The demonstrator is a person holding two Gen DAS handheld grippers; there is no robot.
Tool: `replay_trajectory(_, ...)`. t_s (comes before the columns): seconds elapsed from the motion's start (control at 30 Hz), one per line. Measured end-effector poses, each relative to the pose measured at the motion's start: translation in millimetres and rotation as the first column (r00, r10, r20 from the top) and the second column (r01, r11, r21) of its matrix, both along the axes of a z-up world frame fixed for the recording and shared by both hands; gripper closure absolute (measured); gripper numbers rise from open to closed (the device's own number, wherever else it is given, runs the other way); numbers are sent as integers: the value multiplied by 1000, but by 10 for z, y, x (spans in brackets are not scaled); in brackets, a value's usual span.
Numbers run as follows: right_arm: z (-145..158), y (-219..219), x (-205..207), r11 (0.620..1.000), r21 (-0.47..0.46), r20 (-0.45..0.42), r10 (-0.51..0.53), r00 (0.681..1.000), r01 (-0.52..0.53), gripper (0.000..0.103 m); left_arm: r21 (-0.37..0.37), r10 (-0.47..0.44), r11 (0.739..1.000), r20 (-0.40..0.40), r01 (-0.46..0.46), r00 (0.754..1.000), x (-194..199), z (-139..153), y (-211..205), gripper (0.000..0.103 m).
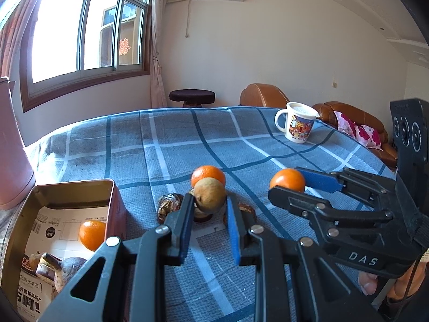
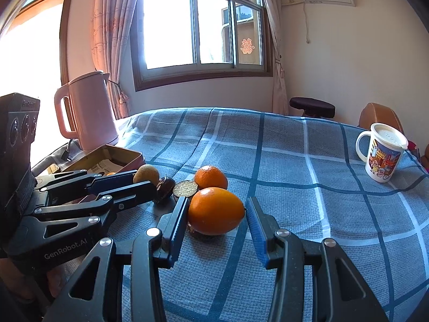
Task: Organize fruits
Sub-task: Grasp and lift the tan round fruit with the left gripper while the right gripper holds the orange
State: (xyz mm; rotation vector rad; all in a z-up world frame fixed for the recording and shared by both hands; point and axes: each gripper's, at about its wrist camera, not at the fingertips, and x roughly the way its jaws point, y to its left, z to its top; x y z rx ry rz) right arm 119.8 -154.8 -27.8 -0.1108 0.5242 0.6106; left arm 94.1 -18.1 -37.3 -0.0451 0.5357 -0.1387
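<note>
Item: my left claw (image 1: 210,212) is parted around the brown fruit (image 1: 209,194), centre frame, readied for the tin (image 1: 67,187) lower left. My right claw (image 2: 217,216) is wide, bracketing the orange (image 2: 215,210) on the surface (image 2: 308,187).

Checked tablecloth (image 1: 166,145) under fruit, tin (image 1: 116,204), mug (image 1: 297,123), kettle (image 2: 91,110)

right tongs (image 2: 218,214): open around round orange fruit (image 2: 215,210) | left tongs (image 2: 143,181): at brown fruit (image 2: 146,175) | blue plaid-covered bench (image 2: 295,187)
</note>
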Motion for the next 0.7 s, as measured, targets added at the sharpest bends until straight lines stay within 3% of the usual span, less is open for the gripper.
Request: replay_trajectory(0.7,60,-72,-134,999,32,80,1,997,-4,57,3,8,1000,61,-8,998,-87,59,9,77)
